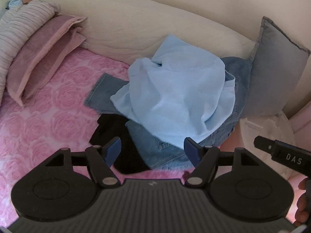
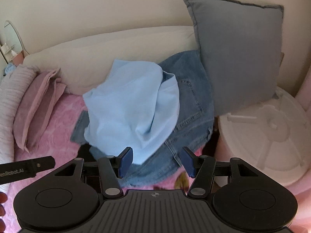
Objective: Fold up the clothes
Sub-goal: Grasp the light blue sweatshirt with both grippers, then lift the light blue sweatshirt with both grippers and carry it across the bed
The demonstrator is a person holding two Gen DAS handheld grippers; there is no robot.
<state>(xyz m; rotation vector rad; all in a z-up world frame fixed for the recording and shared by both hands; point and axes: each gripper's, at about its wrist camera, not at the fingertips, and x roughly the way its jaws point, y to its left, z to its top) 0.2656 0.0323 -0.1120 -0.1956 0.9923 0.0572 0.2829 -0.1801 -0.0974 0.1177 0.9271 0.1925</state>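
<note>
We see the left claw (image 1: pixel 151 148) and right claw (image 2: pixel 156 160) both apart, empty. A blue shirt (image 1: pixel 178 95) covers jeans (image 2: pixel 186 97) at the bed's (image 1: pixel 48 116) far edge.

Left gripper (image 1: pixel 152 149): black, with a ribbed plate at the bottom and a small pale logo at its top edge.
Left gripper sides: 2 big round black discs, each with a ring pressed into it.
Left gripper fingers (image 1: pixel 112 148): 2 black arms tipped with dark blue pads.
Left gripper pins: 4 shiny round silver ones on the arms.
Right gripper (image 2: pixel 157 161): the same black shape, with a small cross-in-circle mark on its ribbed plate.
Right gripper pads (image 2: pixel 126 162): dark blue with fine ridges.
Lettering: white "DAS" on the right gripper's black side bar in the left view.
</note>
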